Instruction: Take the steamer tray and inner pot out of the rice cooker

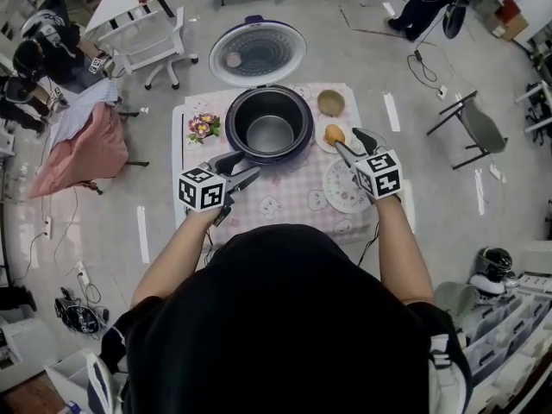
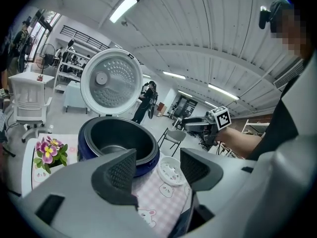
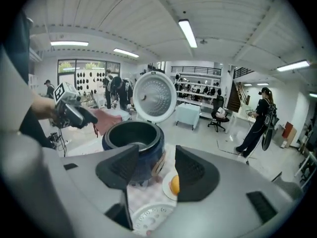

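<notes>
The dark blue rice cooker (image 1: 270,121) stands on the pink checked table (image 1: 289,203), its lid (image 1: 258,53) swung open at the back. The dark inner pot (image 1: 270,134) sits inside it, also seen in the left gripper view (image 2: 115,139) and the right gripper view (image 3: 132,134). The white steamer tray (image 1: 343,188) lies flat on the cloth at the cooker's front right. My left gripper (image 1: 245,166) hovers open just in front of the cooker's left side. My right gripper (image 1: 350,141) hangs open above the table, right of the cooker. Nothing is between either pair of jaws.
A small pot of flowers (image 1: 203,128) stands left of the cooker. A bowl (image 1: 330,103) and a plate with an orange round thing (image 1: 334,134) sit at its right. A folding chair (image 1: 479,128), a white chair (image 1: 147,37) and people stand around the table.
</notes>
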The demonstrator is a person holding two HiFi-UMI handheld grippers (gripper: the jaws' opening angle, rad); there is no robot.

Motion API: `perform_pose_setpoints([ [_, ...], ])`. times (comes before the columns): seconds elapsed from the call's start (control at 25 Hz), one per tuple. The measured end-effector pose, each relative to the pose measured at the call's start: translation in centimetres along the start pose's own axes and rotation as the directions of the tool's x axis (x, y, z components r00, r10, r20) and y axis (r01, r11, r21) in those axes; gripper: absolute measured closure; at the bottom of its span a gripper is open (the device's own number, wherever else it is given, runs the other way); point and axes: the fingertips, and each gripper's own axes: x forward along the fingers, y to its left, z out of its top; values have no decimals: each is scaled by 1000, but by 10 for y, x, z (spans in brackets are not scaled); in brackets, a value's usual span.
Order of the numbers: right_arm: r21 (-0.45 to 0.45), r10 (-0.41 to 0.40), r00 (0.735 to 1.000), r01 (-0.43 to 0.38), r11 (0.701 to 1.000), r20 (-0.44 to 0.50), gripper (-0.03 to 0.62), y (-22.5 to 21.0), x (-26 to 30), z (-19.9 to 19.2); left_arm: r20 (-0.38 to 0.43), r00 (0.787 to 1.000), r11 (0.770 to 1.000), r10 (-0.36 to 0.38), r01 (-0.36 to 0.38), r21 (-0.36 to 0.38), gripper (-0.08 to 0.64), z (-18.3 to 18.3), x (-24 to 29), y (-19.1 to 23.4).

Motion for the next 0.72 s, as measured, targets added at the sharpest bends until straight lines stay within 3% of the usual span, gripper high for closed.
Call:
perform_pose_setpoints([
  [0.24,145,-37,993,20,989,116,350,-12,-13,31,15,999,1000,28,-28,-5,276,4,-11,7],
  [0.72,199,3,995,-23,980,102,351,-7,20,25,26,997,997,79,-79,0,276,8,-16,27],
])
